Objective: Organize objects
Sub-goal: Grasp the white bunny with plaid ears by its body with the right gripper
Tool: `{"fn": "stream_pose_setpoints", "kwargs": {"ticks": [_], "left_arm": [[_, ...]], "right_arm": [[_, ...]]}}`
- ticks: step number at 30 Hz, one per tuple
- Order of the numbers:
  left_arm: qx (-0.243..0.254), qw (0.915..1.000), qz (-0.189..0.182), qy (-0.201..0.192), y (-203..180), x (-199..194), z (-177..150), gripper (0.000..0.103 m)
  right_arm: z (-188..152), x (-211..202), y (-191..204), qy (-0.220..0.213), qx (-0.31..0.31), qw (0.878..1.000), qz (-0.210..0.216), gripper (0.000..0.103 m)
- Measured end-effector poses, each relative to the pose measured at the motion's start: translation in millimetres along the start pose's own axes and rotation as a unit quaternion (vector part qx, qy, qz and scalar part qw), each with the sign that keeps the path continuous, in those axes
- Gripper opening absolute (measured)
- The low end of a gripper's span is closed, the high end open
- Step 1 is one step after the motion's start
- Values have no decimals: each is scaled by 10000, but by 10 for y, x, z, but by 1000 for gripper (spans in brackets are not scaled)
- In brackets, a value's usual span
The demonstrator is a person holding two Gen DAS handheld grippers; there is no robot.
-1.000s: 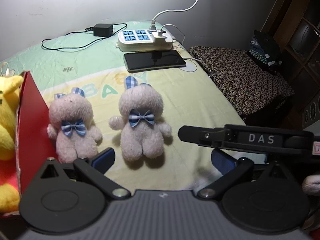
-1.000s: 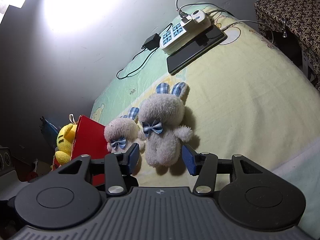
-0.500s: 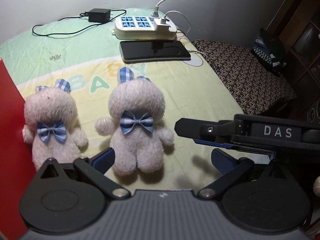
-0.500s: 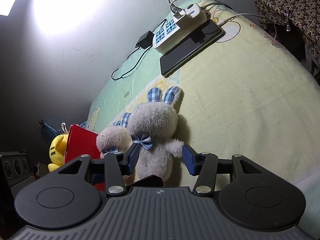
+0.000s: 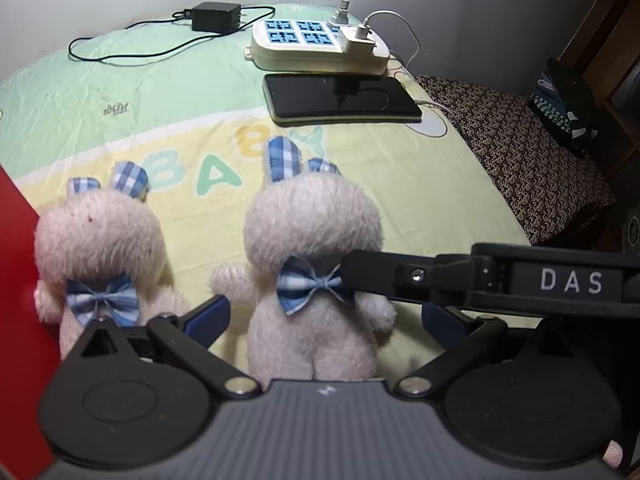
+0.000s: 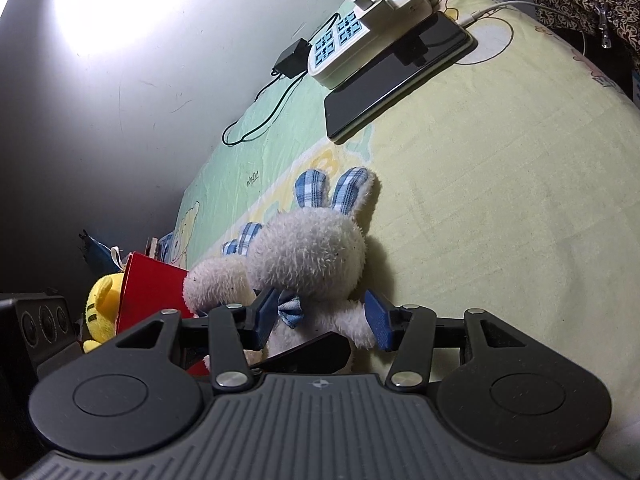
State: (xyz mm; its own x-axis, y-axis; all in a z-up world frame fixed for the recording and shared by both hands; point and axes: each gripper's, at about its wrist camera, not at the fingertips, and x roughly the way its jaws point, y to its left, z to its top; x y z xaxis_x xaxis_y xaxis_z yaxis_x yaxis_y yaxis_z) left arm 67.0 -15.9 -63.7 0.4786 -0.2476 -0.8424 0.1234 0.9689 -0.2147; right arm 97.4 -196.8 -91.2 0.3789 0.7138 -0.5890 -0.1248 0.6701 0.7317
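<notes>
Plush rabbits are laid side by side on the bed, faces up, long axes running from the near edge toward the wall, checked ears pointing far. The right rabbit lies between the spread fingers of the left claw, which is open and grips nothing; its feet are hidden behind the claw body. The right claw straddles the same rabbit's shoulders; whether its pads press the plush cannot be told. The left rabbit is partly cut off by a red box. Farther on lie a phone, a power strip and a black adapter.
</notes>
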Motion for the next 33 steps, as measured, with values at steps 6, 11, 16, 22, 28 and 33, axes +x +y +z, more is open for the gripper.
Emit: {"fn": "stream_pose_setpoints", "kwargs": {"ticks": [6, 11, 16, 22, 28, 33], "left_arm": [[-170, 9996, -59, 219, 95, 177, 32, 93], [-80, 9998, 57, 160, 86, 209, 56, 89], [-94, 9998, 59, 148, 105, 194, 67, 85], [-173, 9998, -64, 125, 101, 76, 49, 78], [-17, 10000, 6, 53, 10, -9, 3, 76], [54, 9997, 233, -44, 18, 22, 10, 86]], "right_arm": [[54, 155, -6, 154, -67, 9998, 130, 54], [72, 261, 4, 218, -151, 9995, 191, 61], [90, 294, 3, 266, -188, 9991, 267, 60], [90, 235, -3, 285, -122, 9989, 339, 46], [43, 165, -10, 250, -50, 9992, 317, 41], [22, 179, 16, 126, -101, 9994, 297, 47]]}}
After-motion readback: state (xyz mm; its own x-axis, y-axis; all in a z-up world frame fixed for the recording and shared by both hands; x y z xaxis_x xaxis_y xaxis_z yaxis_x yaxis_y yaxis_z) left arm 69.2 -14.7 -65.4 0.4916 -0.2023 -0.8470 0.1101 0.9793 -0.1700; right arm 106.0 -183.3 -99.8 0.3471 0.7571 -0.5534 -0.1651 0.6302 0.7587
